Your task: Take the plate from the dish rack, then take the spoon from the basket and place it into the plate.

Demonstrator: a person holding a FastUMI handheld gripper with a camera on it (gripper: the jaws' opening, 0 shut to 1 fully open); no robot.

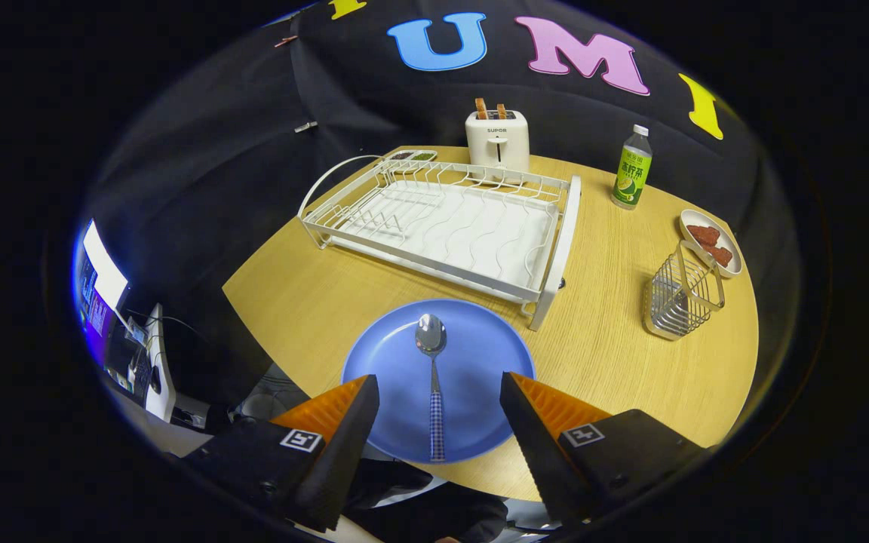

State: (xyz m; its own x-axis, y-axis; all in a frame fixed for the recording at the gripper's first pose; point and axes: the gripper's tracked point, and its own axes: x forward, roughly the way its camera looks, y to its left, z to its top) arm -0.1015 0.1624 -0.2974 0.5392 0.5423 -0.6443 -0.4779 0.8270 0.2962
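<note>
A blue plate point(472, 362) lies flat on the round wooden table point(314, 294), near its front edge. A spoon point(432, 354) with a shiny bowl and a checked handle rests in the plate, bowl pointing away from me. My gripper point(438, 385) hovers above the plate, open, its fingers well apart on either side of the spoon's handle and touching nothing. Beyond the plate stands the white wire dish rack point(449, 226), with no dishes in it. To the right, the small metal wire basket point(680, 294) stands upright.
A white toaster point(497, 139) with two slices stands behind the rack. A green-labelled bottle point(632, 170) is at the back right. A small dish point(712, 241) with reddish pieces sits just behind the basket. A monitor and desk point(114, 302) lie left of the table.
</note>
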